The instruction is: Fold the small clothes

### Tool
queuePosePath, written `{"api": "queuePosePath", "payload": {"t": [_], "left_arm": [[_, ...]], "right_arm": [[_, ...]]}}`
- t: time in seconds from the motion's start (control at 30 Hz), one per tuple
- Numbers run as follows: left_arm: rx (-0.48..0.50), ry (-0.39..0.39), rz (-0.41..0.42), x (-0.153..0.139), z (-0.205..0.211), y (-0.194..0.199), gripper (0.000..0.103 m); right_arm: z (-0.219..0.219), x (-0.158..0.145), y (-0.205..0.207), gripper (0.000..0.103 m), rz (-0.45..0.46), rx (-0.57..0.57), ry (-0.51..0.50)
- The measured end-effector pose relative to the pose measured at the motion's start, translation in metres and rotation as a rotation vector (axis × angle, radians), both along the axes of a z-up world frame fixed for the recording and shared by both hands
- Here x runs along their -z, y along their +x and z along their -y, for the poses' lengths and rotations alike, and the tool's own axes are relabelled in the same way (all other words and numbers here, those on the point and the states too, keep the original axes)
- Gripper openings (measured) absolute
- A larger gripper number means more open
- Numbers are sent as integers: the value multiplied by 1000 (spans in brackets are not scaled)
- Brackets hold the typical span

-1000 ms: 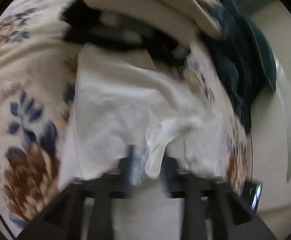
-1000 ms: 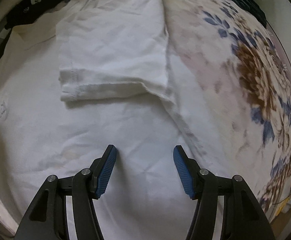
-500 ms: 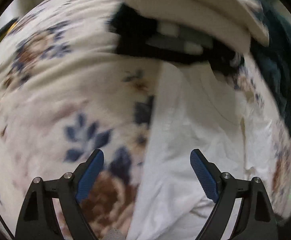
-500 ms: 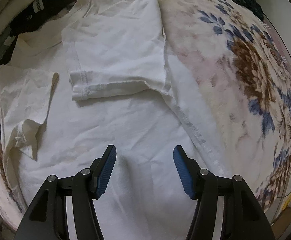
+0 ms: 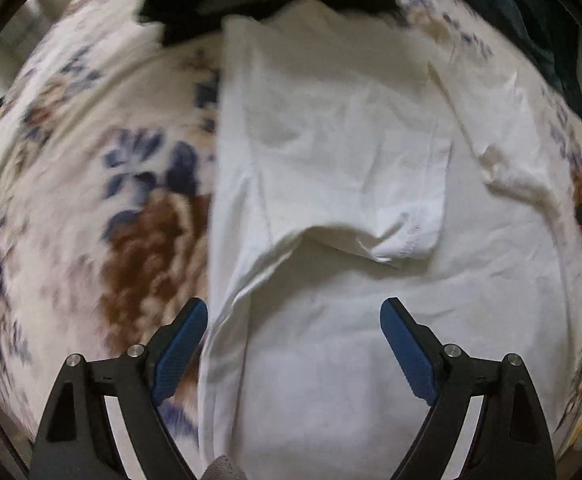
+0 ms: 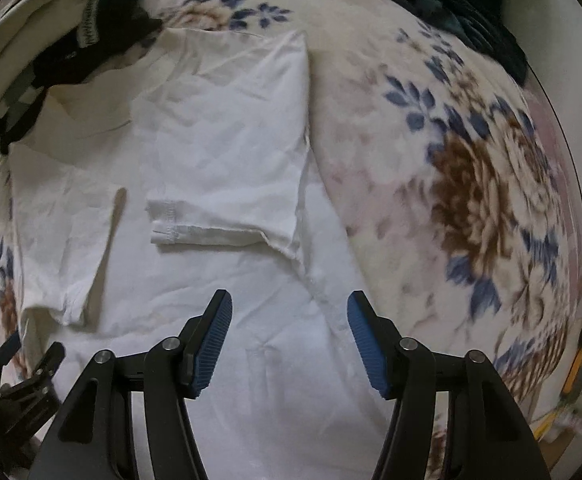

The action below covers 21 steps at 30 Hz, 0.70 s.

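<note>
The white shirt [image 6: 219, 320] lies flat on the flowery blanket [image 6: 471, 184], both sleeves folded in. The left gripper [image 5: 294, 342] and right gripper [image 6: 289, 338] are wide open, holding nothing. A careless grab could pull the sleeves loose again.

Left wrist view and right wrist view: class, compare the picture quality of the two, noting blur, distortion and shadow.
Left wrist view: the floral blanket is smeared by motion blur, while the white T-shirt and left gripper stay fairly sharp. Right wrist view: mostly crisp, with slight blur on the blanket's right side; the folded sleeve casts a soft shadow. Both views: fisheye bulge and dark round corners.
</note>
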<state>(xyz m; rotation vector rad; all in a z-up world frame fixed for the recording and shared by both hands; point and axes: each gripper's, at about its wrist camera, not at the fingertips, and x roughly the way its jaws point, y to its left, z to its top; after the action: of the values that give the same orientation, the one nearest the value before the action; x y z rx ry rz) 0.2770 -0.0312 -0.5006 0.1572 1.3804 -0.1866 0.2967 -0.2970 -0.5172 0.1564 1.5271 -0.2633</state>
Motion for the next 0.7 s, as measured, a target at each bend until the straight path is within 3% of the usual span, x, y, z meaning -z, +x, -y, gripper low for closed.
{"api": "queuePosePath", "payload": {"t": [0.07,0.13,0.23,0.37,0.47,0.7], "left_arm": [[-39,11,41,-21,2,-20,90],[-71,36,68,-34,9,-35,99],[-152,74,73,-44,32,-48,99],[-274,114,16,-45,77,-50,99],[-339,122,-50,-41,112,-77,99],[-303,29,-194,-7,215,-129,99]], "right_arm": [[2,-6,7,78,6,-53,24],[5,-1,33,88,16,-99,39],[15,-2,44,94,50,-163,76],[36,2,49,94,55,-248,150],[65,0,47,94,32,-316,210],[159,22,51,94,-115,-390,281]]}}
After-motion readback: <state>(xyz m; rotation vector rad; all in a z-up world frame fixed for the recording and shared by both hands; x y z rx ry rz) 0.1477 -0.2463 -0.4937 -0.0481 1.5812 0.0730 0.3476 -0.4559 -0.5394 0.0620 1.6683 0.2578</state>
